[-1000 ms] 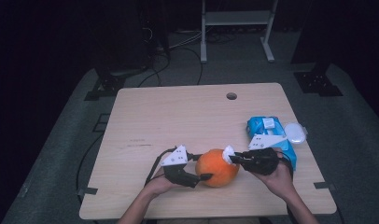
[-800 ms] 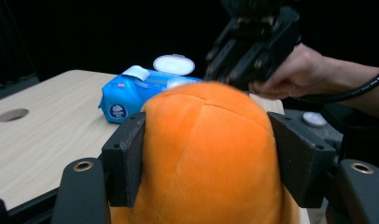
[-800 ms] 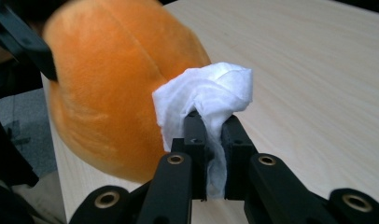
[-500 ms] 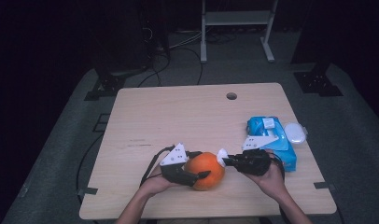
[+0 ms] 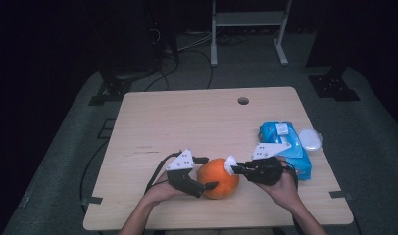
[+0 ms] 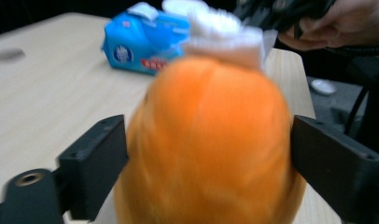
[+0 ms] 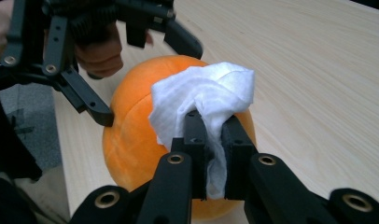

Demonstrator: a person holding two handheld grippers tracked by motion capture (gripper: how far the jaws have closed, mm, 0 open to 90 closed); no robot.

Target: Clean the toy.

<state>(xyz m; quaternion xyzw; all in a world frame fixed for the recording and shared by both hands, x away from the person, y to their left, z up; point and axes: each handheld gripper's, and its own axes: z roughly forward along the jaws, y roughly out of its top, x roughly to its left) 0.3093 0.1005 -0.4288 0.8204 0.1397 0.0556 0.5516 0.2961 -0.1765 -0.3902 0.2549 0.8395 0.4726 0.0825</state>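
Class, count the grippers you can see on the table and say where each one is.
2. The left gripper has its jaws on either side of the orange ball; the right gripper touches the ball's right side, clamping a white wipe.

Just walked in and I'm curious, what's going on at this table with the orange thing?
A person is wiping an orange pumpkin-like ball near the front of the wooden table. The right gripper is shut on a white wipe and presses it against the ball. The left gripper straddles the ball from the other side; its fingers have just been opening, with the ball between them, and whether they touch it is unclear. A blue pack of wipes lies to the right.
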